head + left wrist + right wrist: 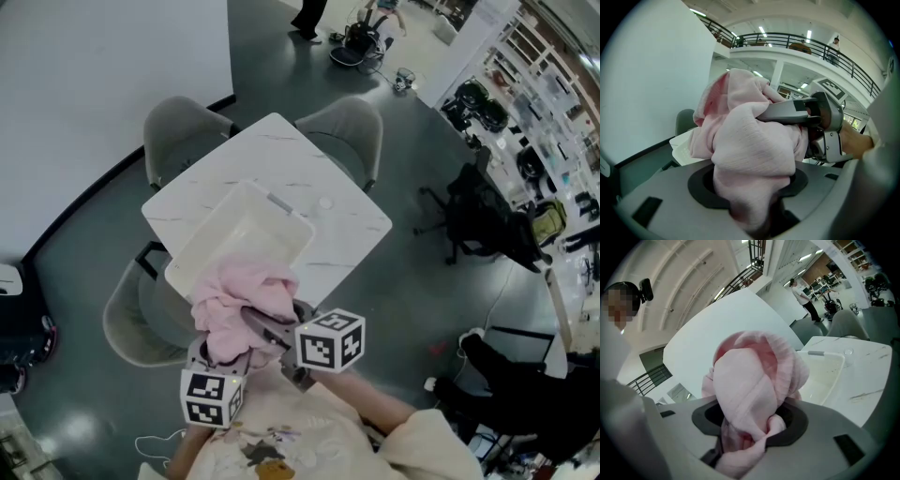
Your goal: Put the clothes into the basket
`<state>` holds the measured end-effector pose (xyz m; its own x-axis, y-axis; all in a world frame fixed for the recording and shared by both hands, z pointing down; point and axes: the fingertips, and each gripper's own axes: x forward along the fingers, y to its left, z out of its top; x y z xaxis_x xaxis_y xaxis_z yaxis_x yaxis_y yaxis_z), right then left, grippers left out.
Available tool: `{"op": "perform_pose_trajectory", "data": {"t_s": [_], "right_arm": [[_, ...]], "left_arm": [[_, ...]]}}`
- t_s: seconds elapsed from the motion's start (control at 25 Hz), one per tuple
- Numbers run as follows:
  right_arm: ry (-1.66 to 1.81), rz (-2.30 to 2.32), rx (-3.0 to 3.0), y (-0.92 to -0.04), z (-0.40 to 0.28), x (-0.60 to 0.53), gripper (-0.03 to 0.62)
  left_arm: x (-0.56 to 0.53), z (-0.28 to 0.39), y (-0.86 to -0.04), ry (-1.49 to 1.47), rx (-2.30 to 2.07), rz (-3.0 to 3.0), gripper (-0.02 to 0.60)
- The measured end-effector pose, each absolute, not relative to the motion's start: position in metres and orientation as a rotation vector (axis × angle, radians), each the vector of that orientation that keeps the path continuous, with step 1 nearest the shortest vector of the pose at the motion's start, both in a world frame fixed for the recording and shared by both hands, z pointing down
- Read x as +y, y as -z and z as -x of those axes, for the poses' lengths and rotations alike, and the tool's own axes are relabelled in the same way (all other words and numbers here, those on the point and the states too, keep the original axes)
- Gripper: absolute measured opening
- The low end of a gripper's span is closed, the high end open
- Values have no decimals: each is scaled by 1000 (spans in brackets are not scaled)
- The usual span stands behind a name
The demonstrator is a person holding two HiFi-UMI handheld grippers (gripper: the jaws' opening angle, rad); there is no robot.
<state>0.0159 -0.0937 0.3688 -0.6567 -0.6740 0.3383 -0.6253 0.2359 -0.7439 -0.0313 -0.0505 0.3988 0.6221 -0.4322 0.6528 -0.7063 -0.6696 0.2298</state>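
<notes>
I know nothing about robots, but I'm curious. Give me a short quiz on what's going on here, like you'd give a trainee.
1. True or false: the pink garment lies loose in the white basket, with no claw touching it.
2. Which grips the garment: A the left claw alone, B the right claw alone, C both?
3. What does the basket stand on?

Key
1. False: the garment is bunched up and held at the basket's near rim.
2. C: each claw's own view shows pink cloth between its jaws.
3. A white table.
</notes>
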Motion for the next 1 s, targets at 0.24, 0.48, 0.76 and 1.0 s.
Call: {"op": "perform_pose_trajectory", "data": {"t_s": [0.24, 0.48, 0.76, 1.0], "right_arm": [[1455, 1243, 2446, -373, -13, -118, 210], [1496, 1202, 2462, -382, -10, -141, 210], [1548, 1168, 2455, -390, -11, -171, 210], [1574, 1151, 2445, -391, -18, -196, 210]], "left_arm": [[-72, 33, -403, -779, -921, -2335, 241], [-94, 36, -410, -784, -947, -2290, 241], [-122, 34, -416, -799, -965, -2251, 241], [-146, 26, -416, -806, -975, -2232, 241]]}}
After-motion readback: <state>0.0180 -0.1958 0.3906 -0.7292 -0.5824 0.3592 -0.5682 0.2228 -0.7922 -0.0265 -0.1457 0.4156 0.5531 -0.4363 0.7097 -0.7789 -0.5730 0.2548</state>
